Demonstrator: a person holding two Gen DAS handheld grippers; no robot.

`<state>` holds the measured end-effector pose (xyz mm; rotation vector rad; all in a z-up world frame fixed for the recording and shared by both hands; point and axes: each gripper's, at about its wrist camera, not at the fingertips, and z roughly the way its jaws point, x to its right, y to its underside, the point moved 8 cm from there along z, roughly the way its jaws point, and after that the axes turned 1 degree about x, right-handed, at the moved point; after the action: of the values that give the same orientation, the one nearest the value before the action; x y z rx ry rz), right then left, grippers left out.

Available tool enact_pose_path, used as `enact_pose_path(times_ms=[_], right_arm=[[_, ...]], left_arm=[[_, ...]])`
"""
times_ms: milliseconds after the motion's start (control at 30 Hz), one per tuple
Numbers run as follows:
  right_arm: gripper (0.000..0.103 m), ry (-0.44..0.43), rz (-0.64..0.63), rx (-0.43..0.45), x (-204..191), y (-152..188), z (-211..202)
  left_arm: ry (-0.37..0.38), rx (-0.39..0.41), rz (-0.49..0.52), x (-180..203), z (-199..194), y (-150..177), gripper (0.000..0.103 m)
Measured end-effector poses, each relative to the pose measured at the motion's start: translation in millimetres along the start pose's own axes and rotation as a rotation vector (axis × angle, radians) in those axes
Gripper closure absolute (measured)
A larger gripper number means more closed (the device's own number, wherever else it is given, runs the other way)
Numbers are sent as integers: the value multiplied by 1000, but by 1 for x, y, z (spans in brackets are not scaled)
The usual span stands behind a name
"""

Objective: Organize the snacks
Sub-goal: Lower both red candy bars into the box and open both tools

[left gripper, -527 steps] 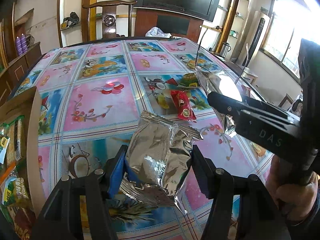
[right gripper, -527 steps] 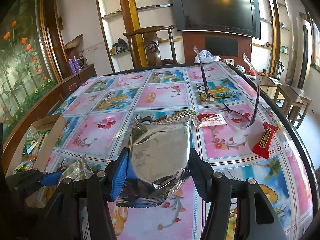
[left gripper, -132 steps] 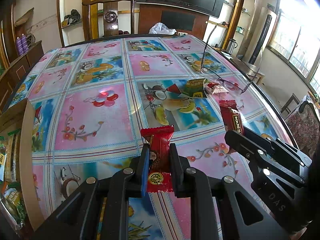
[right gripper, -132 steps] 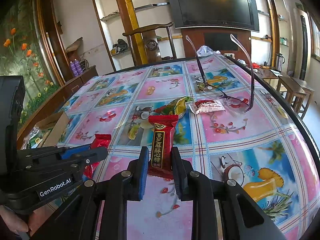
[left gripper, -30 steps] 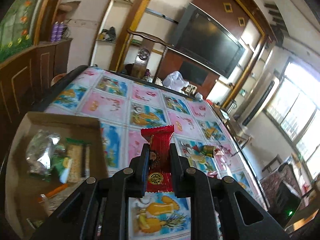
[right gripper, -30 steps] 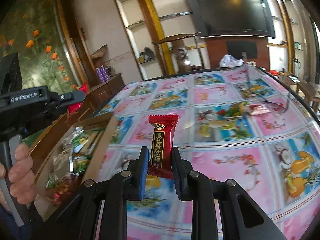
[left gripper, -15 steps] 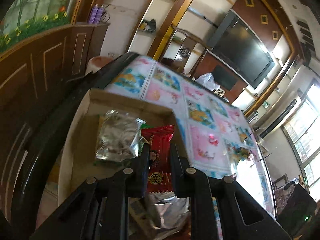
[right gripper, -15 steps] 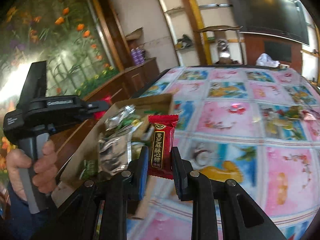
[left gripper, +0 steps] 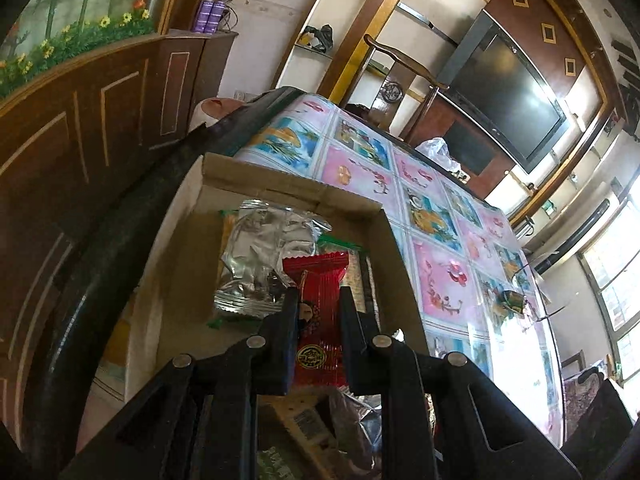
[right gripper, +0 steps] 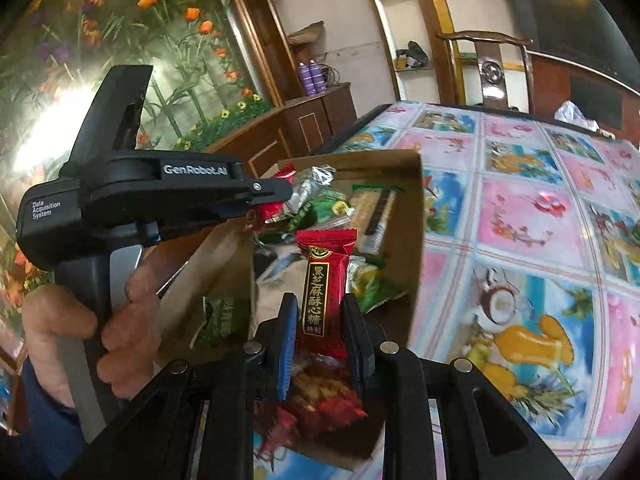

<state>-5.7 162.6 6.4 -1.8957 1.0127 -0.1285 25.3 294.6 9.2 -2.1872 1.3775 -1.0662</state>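
Observation:
My left gripper (left gripper: 316, 308) is shut on a red candy packet (left gripper: 318, 320) and holds it over the open cardboard box (left gripper: 280, 182). A silver foil bag (left gripper: 260, 256) lies in the box just beyond it. My right gripper (right gripper: 320, 312) is shut on a second red candy packet (right gripper: 324, 280) with gold Chinese lettering, held over the same box (right gripper: 404, 168) from its near side. The left gripper (right gripper: 276, 200) also shows in the right wrist view, above the box's left part, with its red packet poking out.
The box holds several snack packets, green (right gripper: 320, 208) and orange-red (right gripper: 320, 396) ones among them. It sits at the left edge of the table with a floral cloth (right gripper: 520, 208). A green packet (left gripper: 512, 300) and glasses lie far across the table. A wooden cabinet (left gripper: 100, 112) stands beyond the table edge.
Both grippers have moved further left over the box, each still holding its red packet. The box's contents now fill more of both views.

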Motion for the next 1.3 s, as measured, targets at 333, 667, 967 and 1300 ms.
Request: enact_pose_path(times_ms=[333,667,967,1300], right_arm=[[78,3,-59,8,-12,2,4],[75,28,-128,56,-19,-2,-10],[60,29,-85,99,-1,-2,-36],[42,61,-61,141,18,8,-65]], left_arm=[[-37,-2,14,-7,2,11,85],[-168,72,93,-7,-10,16,85],[-260,136,127,-3,-24,17,72],[-368,214,159,-2,-43,22,62]])
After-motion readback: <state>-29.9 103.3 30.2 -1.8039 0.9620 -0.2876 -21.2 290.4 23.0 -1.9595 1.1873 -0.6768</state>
